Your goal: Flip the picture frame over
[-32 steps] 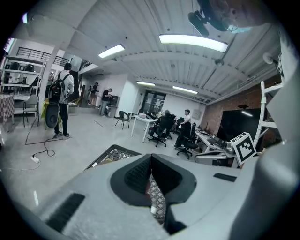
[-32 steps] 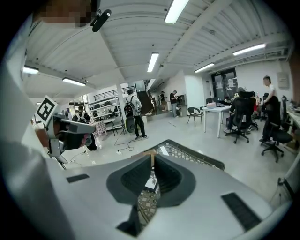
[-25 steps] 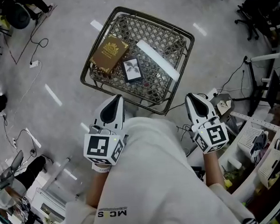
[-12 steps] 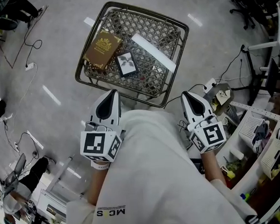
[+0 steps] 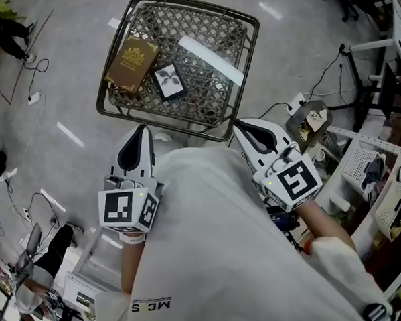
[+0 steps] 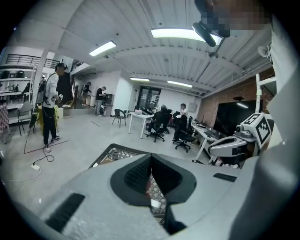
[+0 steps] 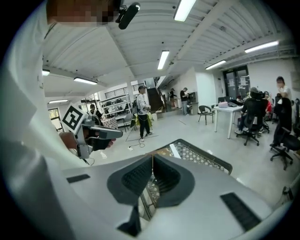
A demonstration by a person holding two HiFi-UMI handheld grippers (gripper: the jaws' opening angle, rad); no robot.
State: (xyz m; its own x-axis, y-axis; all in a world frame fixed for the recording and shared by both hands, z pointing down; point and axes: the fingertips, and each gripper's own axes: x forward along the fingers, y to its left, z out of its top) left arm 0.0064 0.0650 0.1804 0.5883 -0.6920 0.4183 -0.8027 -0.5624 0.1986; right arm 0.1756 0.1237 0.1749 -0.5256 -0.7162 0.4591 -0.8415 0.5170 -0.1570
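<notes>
Grey-white plastic with black lining, the left hand-held gripper (image 5: 142,130) sits at the lower left of the head view. Its jaws are clenched tip to tip with nothing between them, as its own view shows plainly. The right hand-held gripper (image 5: 239,126) sits right of centre, clenched the same way and just as empty. Each one carries a marker cube at its back end, the left cube (image 5: 128,208) low on the left and the right cube (image 5: 297,183) towards the lower right. The person's white garment (image 5: 212,256) fills the bottom of the frame between them.

Both noses point up the frame at a dark metal counter (image 5: 207,96) with a woven lattice top and a raised rim, which fills the upper middle. The picture frame (image 5: 169,81) lies flat on that lattice, left of its centre, with its picture side up. It is well apart from both hand-held grippers. Just beside it, to the upper left, lies a brown box (image 5: 131,61) with a gold emblem. A long white strip (image 5: 210,52) runs diagonally across the upper right part of the lattice, and I cannot tell whether it is a thing or glare.

Around the counter is a pale glossy floor (image 5: 62,76). Cables (image 5: 330,76) trail across it at the right edge. In the left gripper view, a person (image 6: 49,112) stands far off at the left.
</notes>
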